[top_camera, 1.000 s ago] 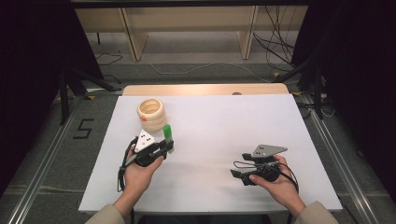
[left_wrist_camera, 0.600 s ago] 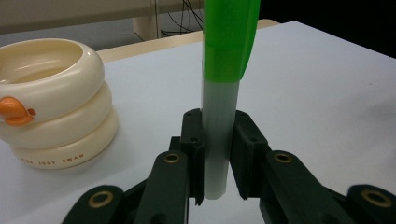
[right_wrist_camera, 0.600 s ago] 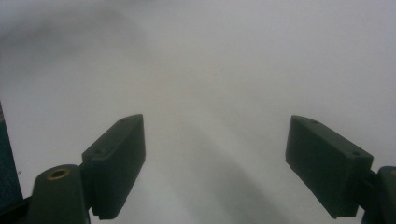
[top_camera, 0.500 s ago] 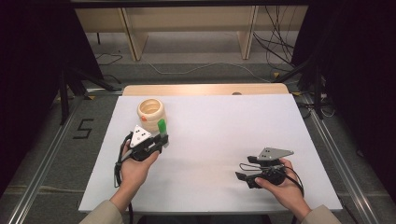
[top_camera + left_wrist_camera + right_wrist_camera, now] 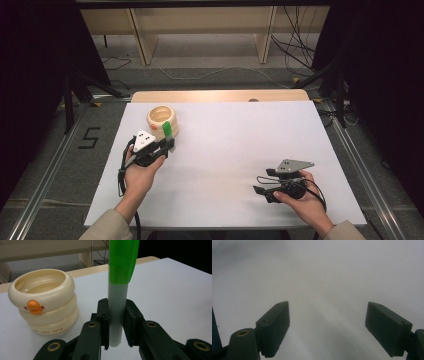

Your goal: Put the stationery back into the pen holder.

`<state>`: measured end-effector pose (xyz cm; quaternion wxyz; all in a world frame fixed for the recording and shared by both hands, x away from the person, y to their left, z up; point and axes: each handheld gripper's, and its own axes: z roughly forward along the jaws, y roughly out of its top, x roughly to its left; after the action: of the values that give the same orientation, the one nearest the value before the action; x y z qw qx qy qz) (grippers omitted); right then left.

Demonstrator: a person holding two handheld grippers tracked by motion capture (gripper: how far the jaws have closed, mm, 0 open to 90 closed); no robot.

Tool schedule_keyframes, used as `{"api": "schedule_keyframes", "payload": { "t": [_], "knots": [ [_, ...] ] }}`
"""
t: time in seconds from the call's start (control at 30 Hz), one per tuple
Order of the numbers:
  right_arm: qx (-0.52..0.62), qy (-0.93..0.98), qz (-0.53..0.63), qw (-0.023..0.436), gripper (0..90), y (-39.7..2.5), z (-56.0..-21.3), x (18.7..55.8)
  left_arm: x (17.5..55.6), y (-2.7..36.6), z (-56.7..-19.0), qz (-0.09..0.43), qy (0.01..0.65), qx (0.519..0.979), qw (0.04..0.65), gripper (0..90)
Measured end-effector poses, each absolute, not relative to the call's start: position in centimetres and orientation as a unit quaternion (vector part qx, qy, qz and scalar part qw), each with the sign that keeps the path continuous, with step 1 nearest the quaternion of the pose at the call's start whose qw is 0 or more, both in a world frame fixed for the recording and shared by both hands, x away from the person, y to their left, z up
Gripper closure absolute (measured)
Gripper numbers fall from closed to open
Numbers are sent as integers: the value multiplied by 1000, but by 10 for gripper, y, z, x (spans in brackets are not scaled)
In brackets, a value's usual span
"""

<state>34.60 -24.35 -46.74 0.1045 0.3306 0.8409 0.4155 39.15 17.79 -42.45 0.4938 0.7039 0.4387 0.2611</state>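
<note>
My left gripper [image 5: 168, 142] is shut on a translucent white tube with a green top [image 5: 167, 129], held upright just above the white table [image 5: 240, 135]. In the left gripper view the two black jaws clamp the tube [image 5: 117, 312] low on its pale lower part, with the left gripper [image 5: 117, 323] close to a cream ringed cup with an orange duck bill [image 5: 42, 300]. The cup [image 5: 162, 119] stands just beyond and left of the tube, apart from it. My right gripper [image 5: 262, 192] is low over the table's near right part, open, with nothing between the jaws [image 5: 328, 320].
A wooden strip [image 5: 220, 96] runs along the table's far edge. Beyond it, cables lie on the floor and wooden furniture legs [image 5: 265, 35] stand there. A metal rail [image 5: 360, 170] lines the table's right side. A floor mark "5" [image 5: 90, 137] sits at the left.
My left gripper has carried the tube a little left and farther away, closer to the cup. The right gripper has drifted slightly toward the near edge, still open.
</note>
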Motion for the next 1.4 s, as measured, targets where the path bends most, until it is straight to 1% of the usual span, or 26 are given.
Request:
{"api": "schedule_keyframes", "payload": {
  "t": [0.6,1.4],
  "knots": [
    [331,841,416,104,206,-245,-469,345,405,183,-421,286,440,692,496,768],
    [333,838,418,105,189,-247,-469,344,429,188,-404,310,441,685,490,768]
  ]
}}
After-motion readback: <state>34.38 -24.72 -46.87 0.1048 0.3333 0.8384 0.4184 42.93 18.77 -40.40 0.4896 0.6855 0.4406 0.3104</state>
